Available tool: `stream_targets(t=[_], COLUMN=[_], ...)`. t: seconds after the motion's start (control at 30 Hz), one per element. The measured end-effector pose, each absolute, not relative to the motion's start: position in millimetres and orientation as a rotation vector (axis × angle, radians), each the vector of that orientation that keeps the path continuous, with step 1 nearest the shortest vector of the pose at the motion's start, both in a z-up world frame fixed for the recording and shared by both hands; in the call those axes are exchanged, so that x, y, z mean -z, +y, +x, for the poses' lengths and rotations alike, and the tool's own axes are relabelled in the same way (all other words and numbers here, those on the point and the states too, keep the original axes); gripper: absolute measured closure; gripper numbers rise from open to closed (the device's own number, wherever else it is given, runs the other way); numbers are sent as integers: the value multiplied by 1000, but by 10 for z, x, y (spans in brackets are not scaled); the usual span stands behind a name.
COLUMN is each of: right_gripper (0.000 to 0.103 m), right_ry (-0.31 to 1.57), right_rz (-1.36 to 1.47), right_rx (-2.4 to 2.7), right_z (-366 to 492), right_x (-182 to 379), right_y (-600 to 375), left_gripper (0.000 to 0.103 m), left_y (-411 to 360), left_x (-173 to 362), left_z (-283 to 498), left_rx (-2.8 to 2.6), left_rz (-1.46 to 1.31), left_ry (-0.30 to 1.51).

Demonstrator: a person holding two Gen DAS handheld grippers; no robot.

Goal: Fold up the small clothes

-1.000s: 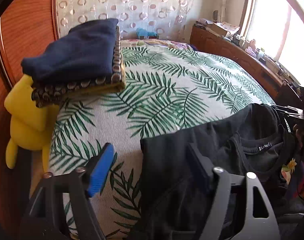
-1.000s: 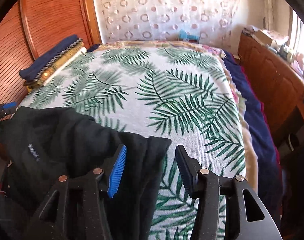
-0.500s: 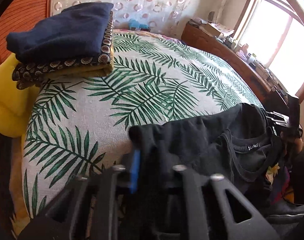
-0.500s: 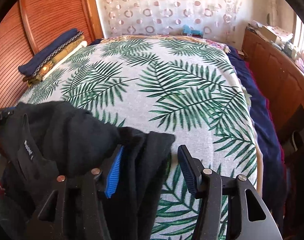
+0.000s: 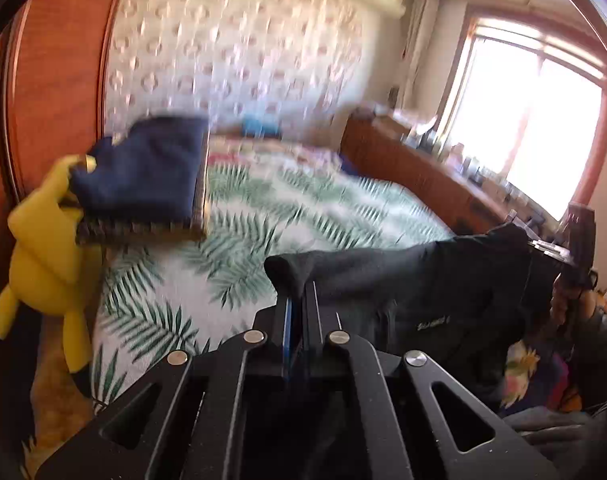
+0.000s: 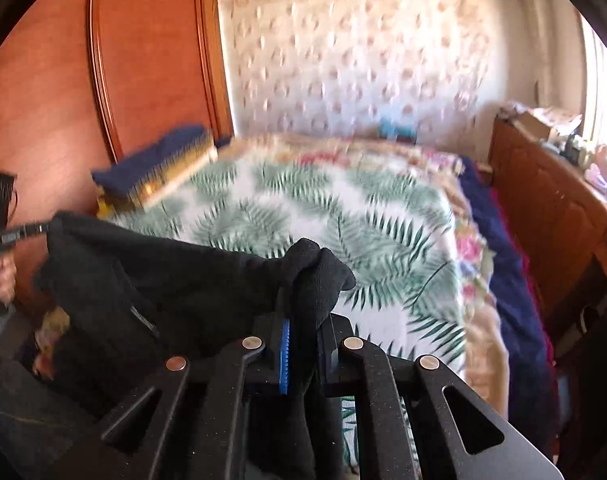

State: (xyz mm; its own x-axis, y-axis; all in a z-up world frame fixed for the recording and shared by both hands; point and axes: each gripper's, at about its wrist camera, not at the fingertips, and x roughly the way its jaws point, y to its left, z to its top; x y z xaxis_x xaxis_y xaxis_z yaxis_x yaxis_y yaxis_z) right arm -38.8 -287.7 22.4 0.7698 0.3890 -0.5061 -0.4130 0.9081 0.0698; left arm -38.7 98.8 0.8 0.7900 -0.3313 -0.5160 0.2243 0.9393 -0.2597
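Palm-print bedspread [image 5: 263, 216] under black shirt [image 5: 403, 276]

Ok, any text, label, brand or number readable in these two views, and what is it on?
Neck label inside the black T-shirt: a short line of pale print, too blurred to read.
In the right wrist view the T-shirt shows no print.
Clutter on the wooden sideboard by the window: too small and blurred to tell any lettering.
Nothing else carries text.

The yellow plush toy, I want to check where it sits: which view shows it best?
The left wrist view: the yellow plush toy hangs off the bed's left edge, partly under the stack of folded clothes. The right wrist view does not show it.
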Motion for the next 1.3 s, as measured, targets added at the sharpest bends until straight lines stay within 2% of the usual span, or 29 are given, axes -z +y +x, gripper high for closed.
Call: stream_targets(t=[0.27,0.43,0.8,0.97,1.07,1.3], right_gripper=[94,94,94,94,94,94], right_ry=[319,216,22,-21,-1,198], right_rz=[-31,-34,-43,-93,-125,-148], right_rx=[-397,-417,-377,-362,-332,-283], right_z=[-980,-1207,-1471,-1351,-1077,325], right_x=[-914,-1350,-1843,-1980,-1901,-1480], right_y=[-3062,-3168,-3300,-3236,-3109,-2753], left_gripper=[99,98,99,99,98,98], left_y=[951,928,927,947,974,885], left_x=[-780,-1243,-1814,-1912,-1875,-1143], left_z=[-783,-790,-661,-479,-127,1158], left_rx=[282,284,265,230,186,94], left_rz=[-173,-140,-87,-61,-53,30], left_ry=[333,234,53,32,79,233])
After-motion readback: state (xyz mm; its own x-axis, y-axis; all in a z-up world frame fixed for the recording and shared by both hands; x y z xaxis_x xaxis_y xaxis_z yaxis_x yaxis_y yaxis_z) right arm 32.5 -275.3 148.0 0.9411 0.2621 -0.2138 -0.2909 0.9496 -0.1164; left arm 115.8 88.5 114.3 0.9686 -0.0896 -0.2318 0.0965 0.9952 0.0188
